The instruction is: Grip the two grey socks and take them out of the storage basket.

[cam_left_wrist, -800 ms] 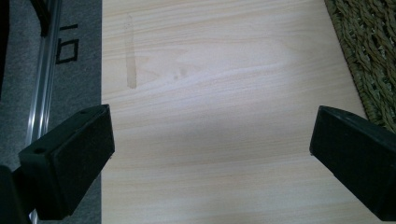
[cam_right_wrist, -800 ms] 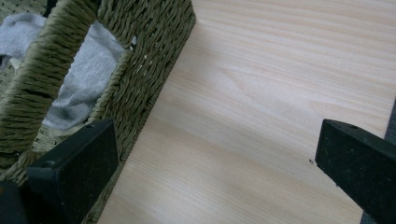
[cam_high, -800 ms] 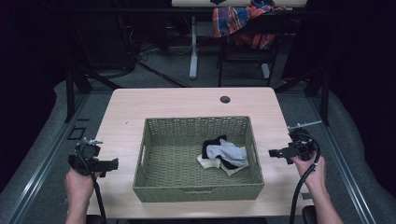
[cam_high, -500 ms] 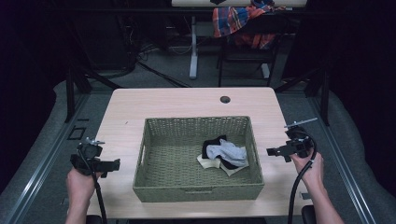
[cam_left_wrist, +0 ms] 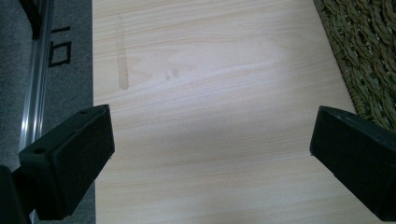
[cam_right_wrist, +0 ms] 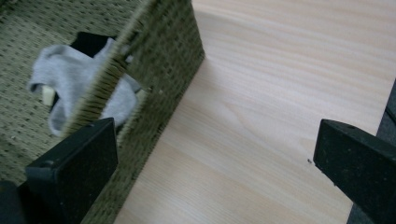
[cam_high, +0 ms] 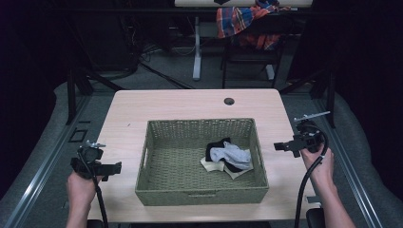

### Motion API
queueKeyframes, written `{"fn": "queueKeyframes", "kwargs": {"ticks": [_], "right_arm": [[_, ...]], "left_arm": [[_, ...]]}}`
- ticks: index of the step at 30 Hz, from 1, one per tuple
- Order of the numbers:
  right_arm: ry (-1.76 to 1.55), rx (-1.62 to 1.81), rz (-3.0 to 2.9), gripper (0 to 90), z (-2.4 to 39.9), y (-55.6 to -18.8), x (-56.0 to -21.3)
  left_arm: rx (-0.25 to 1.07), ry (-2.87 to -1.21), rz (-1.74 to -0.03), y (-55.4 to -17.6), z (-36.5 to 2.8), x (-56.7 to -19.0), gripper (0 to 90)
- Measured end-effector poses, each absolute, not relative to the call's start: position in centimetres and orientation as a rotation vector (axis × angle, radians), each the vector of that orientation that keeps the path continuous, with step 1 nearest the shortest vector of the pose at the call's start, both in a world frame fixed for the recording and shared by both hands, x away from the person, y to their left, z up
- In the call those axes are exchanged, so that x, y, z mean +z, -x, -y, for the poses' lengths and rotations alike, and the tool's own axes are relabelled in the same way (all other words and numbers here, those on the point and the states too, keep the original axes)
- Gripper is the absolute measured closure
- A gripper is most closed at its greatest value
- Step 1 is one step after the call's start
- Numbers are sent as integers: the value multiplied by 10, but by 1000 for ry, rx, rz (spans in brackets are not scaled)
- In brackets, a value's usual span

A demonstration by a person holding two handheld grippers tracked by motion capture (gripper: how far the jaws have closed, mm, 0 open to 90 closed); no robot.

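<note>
Seen from the high view: a pale wooden table (cam_high: 190,107) with a woven basket (cam_high: 199,194) at its middle, a dark round hole (cam_high: 229,101) near the far edge, a plaid cloth (cam_high: 240,19) draped over a chair behind. Inside the basket, toward its right side, a small heap of socks (cam_high: 228,156): grey on top, black under and behind, a cream piece poking out at the front.

At the table's left edge, well apart from the basket, the left gripper (cam_high: 114,167), held in the left hand (cam_high: 80,186), pointing toward the basket. At the right edge, the right gripper (cam_high: 280,146), held in the right hand (cam_high: 317,164), pointing at the basket's right wall, near it but not touching.

From the left gripper view: jaws spread wide, nothing between them but bare wood; a faint pale streak (cam_left_wrist: 123,56) on the tabletop, the basket's weave at the upper right corner, a metal rail (cam_left_wrist: 35,79) and grey floor at the left. On the floor, a black outlined mark (cam_left_wrist: 59,46), not readable as writing.

From the right gripper view: jaws likewise wide apart and empty, the basket's wall running up between them, the grey sock (cam_right_wrist: 70,79) visible over the rim, black fabric behind it, a cream tab showing at its fold.

No brand or label readable anywhere.
</note>
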State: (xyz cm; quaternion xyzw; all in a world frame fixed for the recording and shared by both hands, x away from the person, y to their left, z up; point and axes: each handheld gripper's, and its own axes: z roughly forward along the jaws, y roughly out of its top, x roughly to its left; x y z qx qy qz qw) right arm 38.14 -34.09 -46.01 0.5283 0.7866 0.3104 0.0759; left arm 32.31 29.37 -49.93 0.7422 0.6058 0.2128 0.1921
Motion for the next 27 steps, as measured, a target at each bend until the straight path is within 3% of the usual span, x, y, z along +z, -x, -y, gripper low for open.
{"fn": "queueKeyframes", "kwargs": {"ticks": [11,27], "right_arm": [[-1361,912,-2477,0,302,-377,-423],[-1154,814,-2663,8,234,-389,-420]], "left_arm": [[588,-2085,-1699,-323,-293,-500,0],[577,-2089,-1699,-324,-293,-500,0]]}}
